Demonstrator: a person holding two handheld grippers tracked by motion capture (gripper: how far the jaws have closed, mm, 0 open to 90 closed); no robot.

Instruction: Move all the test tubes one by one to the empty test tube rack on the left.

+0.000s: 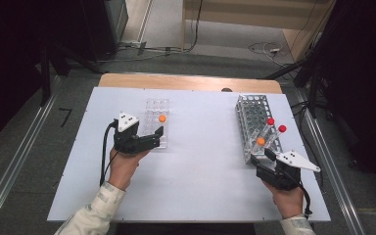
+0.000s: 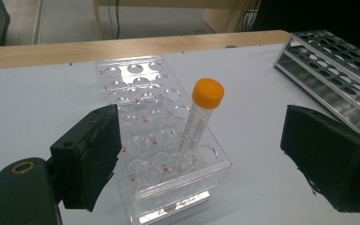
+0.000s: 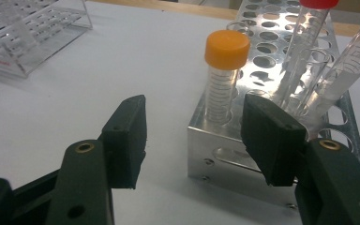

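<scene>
A clear plastic rack [image 1: 155, 117] [image 2: 168, 154] stands left of centre and holds one orange-capped tube [image 1: 162, 118] [image 2: 201, 117], which leans in a near hole. My left gripper [image 1: 157, 138] [image 2: 201, 136] is open, its jaws wide to either side of that rack's near end. At the right, a metal rack [image 1: 250, 117] [image 3: 243, 154] holds an orange-capped tube [image 1: 261, 141] [image 3: 225, 70] at its near corner and two red-capped tubes [image 1: 270, 121] [image 3: 309, 33] behind it. My right gripper [image 1: 263, 157] [image 3: 194, 108] is open just short of the metal rack, with nothing between its fingers.
Both racks rest on a white board [image 1: 200, 161] laid over a wooden table [image 1: 186, 81]. Cables [image 1: 264, 48] lie on the floor beyond the table. Dark stands rise at the far left and right.
</scene>
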